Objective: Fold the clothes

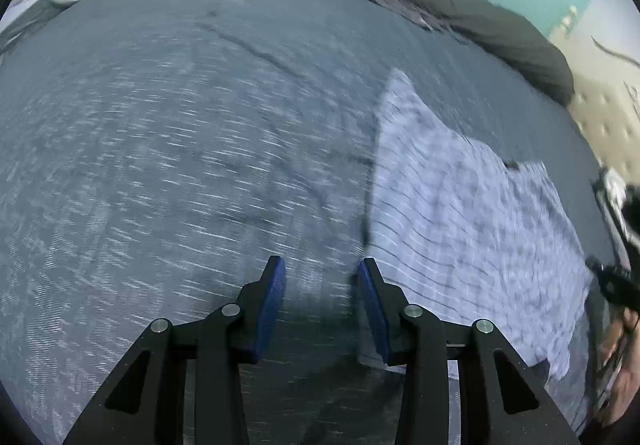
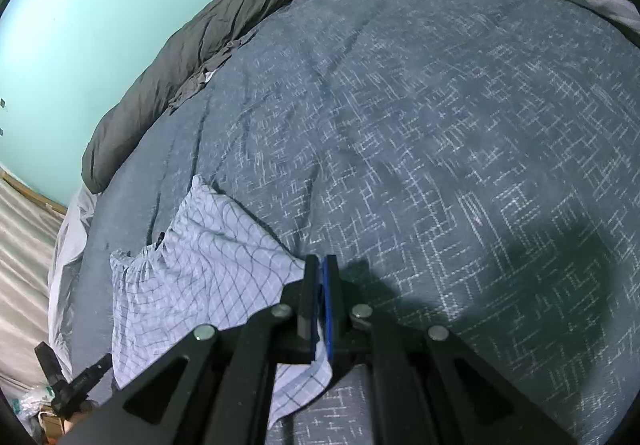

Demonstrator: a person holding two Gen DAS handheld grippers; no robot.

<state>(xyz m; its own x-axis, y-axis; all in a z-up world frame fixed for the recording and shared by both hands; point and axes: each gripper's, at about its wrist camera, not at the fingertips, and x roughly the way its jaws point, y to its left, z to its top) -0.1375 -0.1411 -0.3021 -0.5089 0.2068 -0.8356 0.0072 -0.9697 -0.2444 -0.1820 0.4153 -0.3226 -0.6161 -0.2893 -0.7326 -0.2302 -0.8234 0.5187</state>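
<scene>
My right tool (image 2: pixel 319 277) is clamped on an edge of the checked garment (image 2: pixel 200 269), which lies on the bed (image 2: pixel 440 125). My left tool (image 1: pixel 322 285) gapes wide, holding nothing, just beside the cloth.

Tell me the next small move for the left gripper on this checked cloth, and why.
Probably ease the left gripper a little to its right and close on the near edge of the checked cloth. Its jaws stand open over the blue bedspread, holding nothing, with the cloth's edge beside its right finger, while the right gripper is already shut on another edge. A fold likely needs both gripped.
</scene>
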